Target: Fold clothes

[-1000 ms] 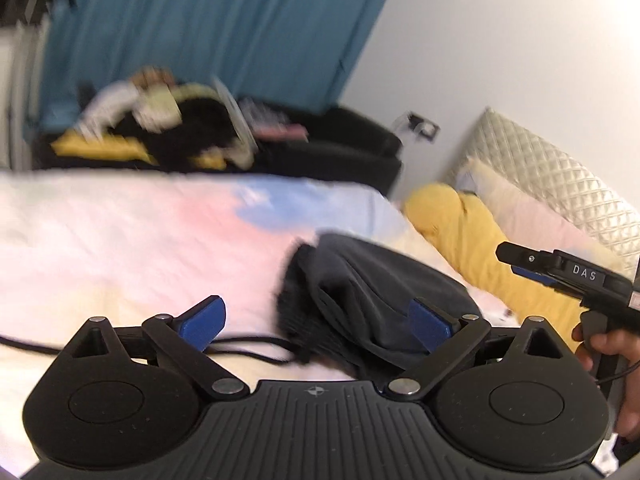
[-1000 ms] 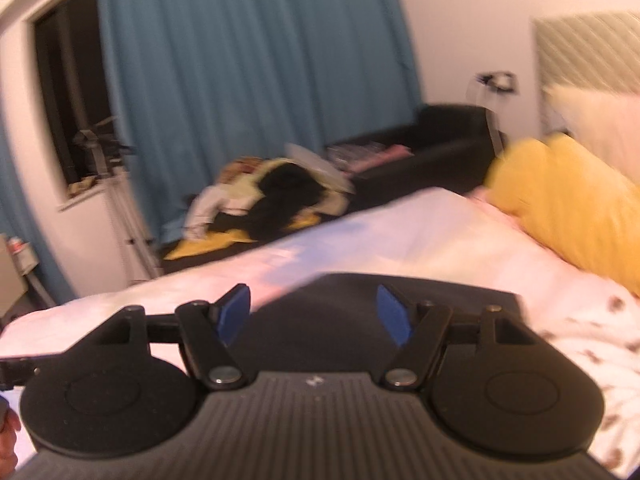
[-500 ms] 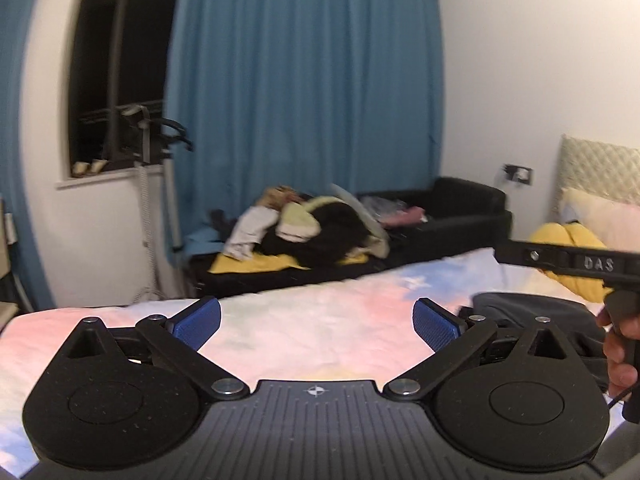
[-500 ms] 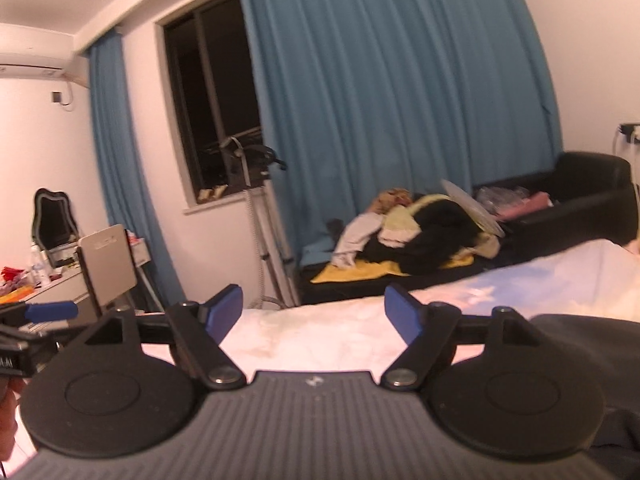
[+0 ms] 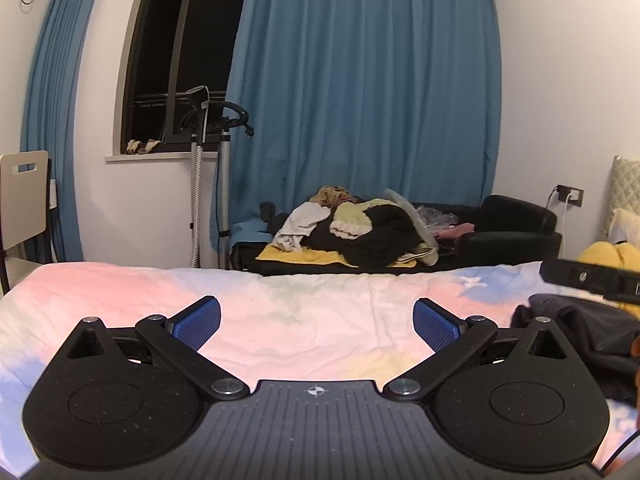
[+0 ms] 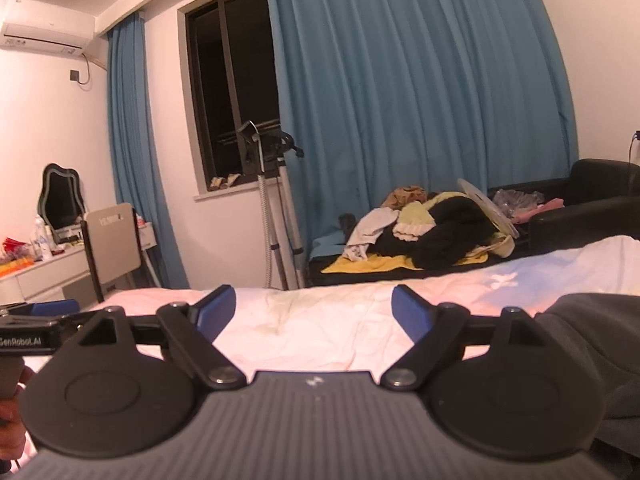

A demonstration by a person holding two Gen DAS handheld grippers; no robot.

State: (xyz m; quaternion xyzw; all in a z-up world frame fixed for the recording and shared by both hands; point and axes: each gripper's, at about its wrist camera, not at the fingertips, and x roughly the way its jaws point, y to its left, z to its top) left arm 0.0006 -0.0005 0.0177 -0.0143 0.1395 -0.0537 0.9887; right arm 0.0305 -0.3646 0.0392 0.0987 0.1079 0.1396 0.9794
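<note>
Through my left wrist camera, the left gripper (image 5: 316, 320) sits level above the bed (image 5: 280, 320) with its blue-padded fingers (image 5: 198, 322) spread wide and nothing between them. The dark garment (image 5: 580, 328) I'm meant to fold lies bunched on the pastel sheet at the right edge, just beyond my right-hand finger, not touching it. The other gripper's black body pokes in above that garment. Across the room a pile of clothes (image 5: 360, 232) is heaped on a black sofa (image 5: 516, 232) before the blue curtain (image 5: 360, 100). Switching to my right wrist camera, the right gripper (image 6: 314, 310) is likewise fully spread and holds nothing. The dark garment (image 6: 592, 340) lies at lower right, running behind and under the gripper's right side; I cannot tell whether it touches. The left gripper's body shows at the left edge.
</note>
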